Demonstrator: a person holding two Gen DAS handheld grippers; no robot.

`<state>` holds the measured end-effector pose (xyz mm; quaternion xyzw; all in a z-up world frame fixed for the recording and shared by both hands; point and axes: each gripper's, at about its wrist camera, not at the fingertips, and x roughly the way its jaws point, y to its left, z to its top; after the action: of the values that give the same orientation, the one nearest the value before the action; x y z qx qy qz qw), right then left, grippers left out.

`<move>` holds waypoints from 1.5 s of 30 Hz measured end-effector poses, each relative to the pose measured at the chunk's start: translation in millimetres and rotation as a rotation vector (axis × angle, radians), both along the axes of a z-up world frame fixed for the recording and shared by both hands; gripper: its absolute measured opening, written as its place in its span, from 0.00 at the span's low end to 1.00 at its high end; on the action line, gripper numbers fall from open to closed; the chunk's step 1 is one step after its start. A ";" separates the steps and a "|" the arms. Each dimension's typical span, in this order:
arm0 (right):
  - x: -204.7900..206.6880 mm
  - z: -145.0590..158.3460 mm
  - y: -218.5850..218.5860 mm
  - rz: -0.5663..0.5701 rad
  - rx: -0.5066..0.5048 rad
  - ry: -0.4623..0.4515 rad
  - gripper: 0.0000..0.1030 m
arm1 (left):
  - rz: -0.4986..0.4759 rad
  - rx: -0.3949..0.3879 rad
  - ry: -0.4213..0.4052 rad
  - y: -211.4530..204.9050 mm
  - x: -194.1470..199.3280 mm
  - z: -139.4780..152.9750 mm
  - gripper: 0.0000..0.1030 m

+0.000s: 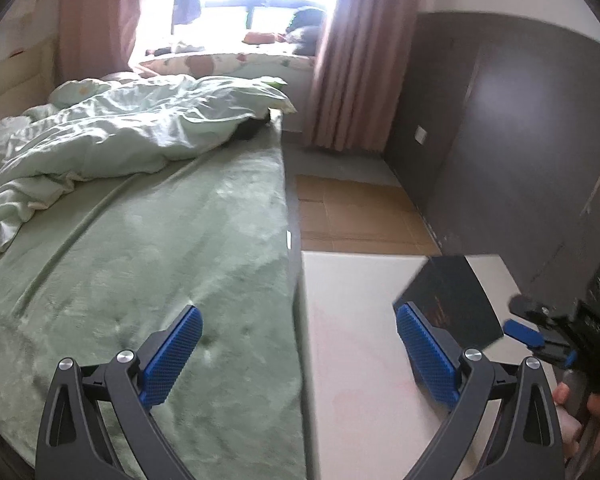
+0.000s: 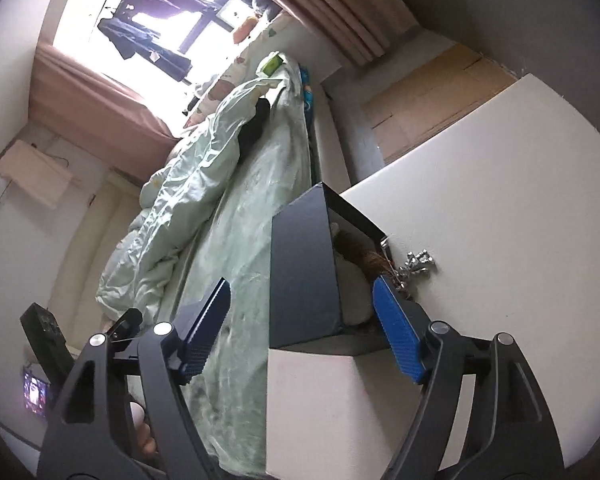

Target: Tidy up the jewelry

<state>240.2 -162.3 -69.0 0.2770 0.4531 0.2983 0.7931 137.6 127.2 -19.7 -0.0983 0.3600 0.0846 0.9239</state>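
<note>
1. Jewelry here means a small cluster of silver pieces (image 2: pixel 418 266) lying on the white bench (image 2: pixel 500 208), touching or just beside the right-hand edge of the dark box (image 2: pixel 304 264), with thin strands trailing from the box rim toward them.
2. Right tongs (image 2: pixel 300 328) stand released, pads spread wide with nothing pressed between them; the dark box sits in the gap ahead of them, not gripped.
3. From the right tongs, the silver cluster lies forward and slightly to the right, just past the tip of the right blue pad (image 2: pixel 396 332).
4. Left tongs (image 1: pixel 300 356) are also released and empty, straddling the line where the green bed (image 1: pixel 140 260) meets the bench; in that view the box (image 1: pixel 452 300) lies ahead to the right and the jewelry itself cannot be seen.
5. Judged from this, the right hand is nearer: a short shift to the right and forward would bring the cluster between its pads.
6. Long axis of the cluster seems to run across the view, roughly away from the box wall, though it is too small to be sure.
</note>
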 end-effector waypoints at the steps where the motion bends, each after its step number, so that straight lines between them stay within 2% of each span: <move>1: 1.4 -2.7 -1.7 -0.003 0.002 0.011 0.72 | -0.016 0.002 0.010 -6.7 1.9 -1.7 0.92; 7: 12.2 -24.5 8.1 0.031 0.030 0.068 0.72 | -0.061 0.028 0.021 -30.2 4.7 -7.4 0.92; 12: 21.5 -35.9 15.4 0.081 0.146 0.081 0.70 | -0.074 0.042 0.033 -35.9 7.2 -12.1 0.92; 14: 24.5 -40.2 17.9 0.104 0.208 0.088 0.35 | -0.075 0.045 0.038 -37.6 8.8 -13.8 0.92; 15: 26.8 -43.2 16.6 0.108 0.239 0.098 0.23 | -0.077 0.043 0.040 -38.2 9.9 -14.5 0.92; 16: 29.9 -48.5 12.1 0.110 0.294 0.122 0.16 | -0.078 0.043 0.042 -38.6 10.2 -15.0 0.92; 18: 33.2 -59.3 -2.4 0.073 0.408 0.153 0.13 | -0.083 0.044 0.043 -41.6 12.0 -15.8 0.92; 20: 34.8 -81.2 -28.7 -0.011 0.617 0.215 0.08 | -0.090 0.049 0.046 -45.2 14.1 -16.4 0.92; 23: 32.5 -107.9 -61.5 -0.141 0.850 0.272 0.06 | -0.099 0.054 0.050 -52.1 17.4 -18.9 0.92; 24: 32.5 -110.6 -70.8 -0.164 0.899 0.276 0.06 | -0.103 0.057 0.053 -54.4 18.5 -20.0 0.92; 28: 27.1 -110.5 -83.4 -0.206 0.998 0.257 0.05 | -0.111 0.062 0.046 -61.2 20.1 -21.4 0.92; 33: 25.3 -87.1 -88.4 -0.133 1.119 0.168 0.04 | -0.110 0.057 0.024 -63.9 18.5 -18.7 0.92; 37: 25.8 -76.7 -91.4 -0.105 1.143 0.144 0.04 | -0.109 0.057 0.031 -63.2 20.8 -20.6 0.92; 42: 30.3 -54.4 -71.6 -0.048 0.908 0.098 0.04 | -0.105 0.058 0.026 -59.3 21.0 -18.3 0.92; 45: 26.4 -37.4 -40.2 -0.017 0.675 0.089 0.06 | -0.101 0.053 0.026 -56.2 20.4 -17.8 0.92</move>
<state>266.6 -202.4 -106.3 0.5402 0.3607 0.4125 0.6387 158.0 71.0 -37.5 -0.0542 0.3741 0.0487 0.9245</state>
